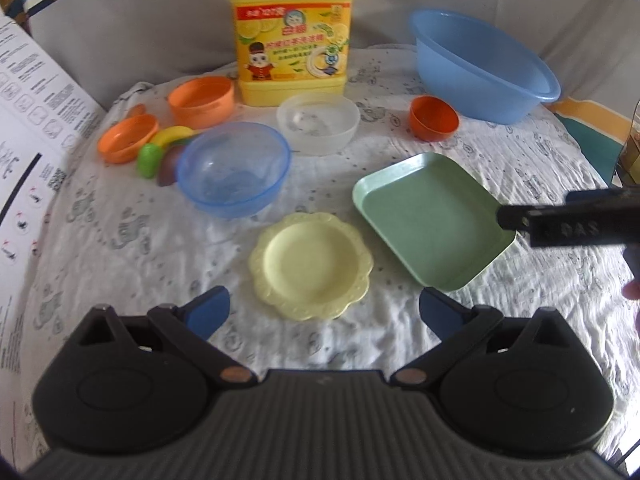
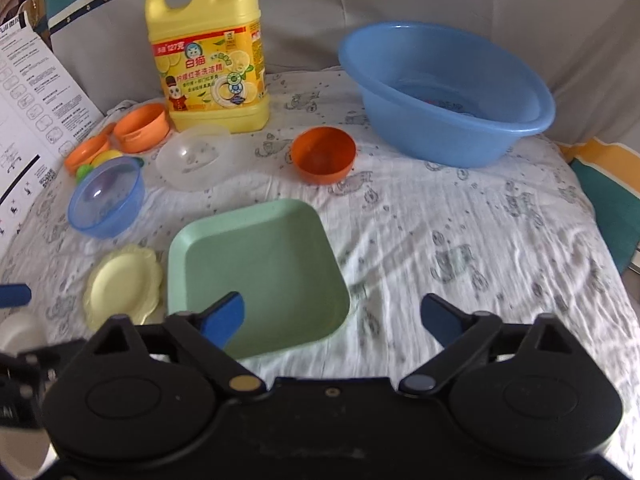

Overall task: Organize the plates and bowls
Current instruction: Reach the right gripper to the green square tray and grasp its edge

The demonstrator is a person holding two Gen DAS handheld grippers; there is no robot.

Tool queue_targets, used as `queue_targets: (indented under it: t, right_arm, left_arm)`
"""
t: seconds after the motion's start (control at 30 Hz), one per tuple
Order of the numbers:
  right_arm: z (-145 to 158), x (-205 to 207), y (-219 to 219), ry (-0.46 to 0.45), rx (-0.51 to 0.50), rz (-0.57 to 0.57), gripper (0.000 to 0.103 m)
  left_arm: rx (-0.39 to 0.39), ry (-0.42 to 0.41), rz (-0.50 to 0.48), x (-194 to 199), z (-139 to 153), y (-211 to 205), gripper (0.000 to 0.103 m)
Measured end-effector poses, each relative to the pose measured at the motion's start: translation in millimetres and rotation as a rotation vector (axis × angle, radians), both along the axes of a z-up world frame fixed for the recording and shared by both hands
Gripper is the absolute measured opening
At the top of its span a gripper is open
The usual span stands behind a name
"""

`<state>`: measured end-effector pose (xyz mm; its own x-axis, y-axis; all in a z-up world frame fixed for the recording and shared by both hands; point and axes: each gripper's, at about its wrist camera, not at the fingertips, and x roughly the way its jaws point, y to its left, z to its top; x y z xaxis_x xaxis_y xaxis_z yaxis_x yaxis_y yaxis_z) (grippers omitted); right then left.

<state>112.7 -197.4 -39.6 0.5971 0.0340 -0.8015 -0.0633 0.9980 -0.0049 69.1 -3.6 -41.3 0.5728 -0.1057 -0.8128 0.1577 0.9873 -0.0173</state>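
A white printed cloth [image 1: 400, 184] covers the work surface, with a grey backdrop behind it. Near centre lies the yellow scalloped plate [image 1: 310, 266], flat on the cloth; just to its right sits the green square plate [image 1: 432, 220], apart from it by a narrow gap. Farther back stand the blue translucent bowl [image 1: 234, 168] on the left, the clear bowl [image 1: 318, 122] behind it and the small orange bowl [image 1: 433, 118] to the right — each upright and separate. At far left two orange dishes [image 1: 202, 100] sit beside toy fruit pieces [image 1: 160, 152]. A yellow detergent jug [image 1: 292, 40] stands at the far edge, and a large blue basin [image 1: 480, 68] at far right. A printed sheet [image 1: 36, 120] leans at the left border.

The left gripper [image 1: 324, 312] is spread wide, holding nothing, near the yellow plate. The right gripper [image 2: 332, 316] is likewise spread wide and empty — its left finger over the green plate's near corner; contact cannot be determined.
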Motion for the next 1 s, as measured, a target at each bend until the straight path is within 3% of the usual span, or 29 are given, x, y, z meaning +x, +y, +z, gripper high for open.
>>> queue_targets:
  t: [0.2, 0.27, 0.37, 0.43, 0.7, 0.93, 1.0]
  right_arm:
    - [-18.9, 34.0, -2.7, 0.005, 0.028, 0.002, 0.063]
    - [-25.7, 41.3, -4.7, 0.015, 0.037, 0.003, 0.043]
    - [-35.0, 46.9, -9.3, 0.036, 0.06, 0.009, 0.024]
    - [-41.5, 48.2, -13.5, 0.049, 0.064, 0.006, 0.018]
    - [-43.8, 35.5, -44.6, 0.056, 0.056, -0.049, 0.015]
    - [-42.6, 29.4, -62.0, 0.057, 0.11, -0.075, 0.016]
    - [-42.6, 28.0, -65.6, 0.051, 0.135, -0.092, 0.018]
  left_arm:
    - [-0.006, 0.009, -0.008, 18.9, -4.9, -10.5, 0.103]
    - [-0.006, 0.011, -0.012, 24.8, -6.8, -14.5, 0.103]
    - [-0.011, 0.014, -0.023, 32.4, -9.8, -21.8, 0.102]
    - [-0.014, 0.014, -0.036, 36.8, -11.6, -27.9, 0.1]
    - [-0.027, 0.019, -0.112, 56.6, -20.6, -59.6, 0.08]
    - [-0.062, 0.054, -0.151, 85.6, -33.6, -83.1, 0.062]
    - [-0.058, 0.068, -0.173, 91.4, -38.6, -89.4, 0.05]
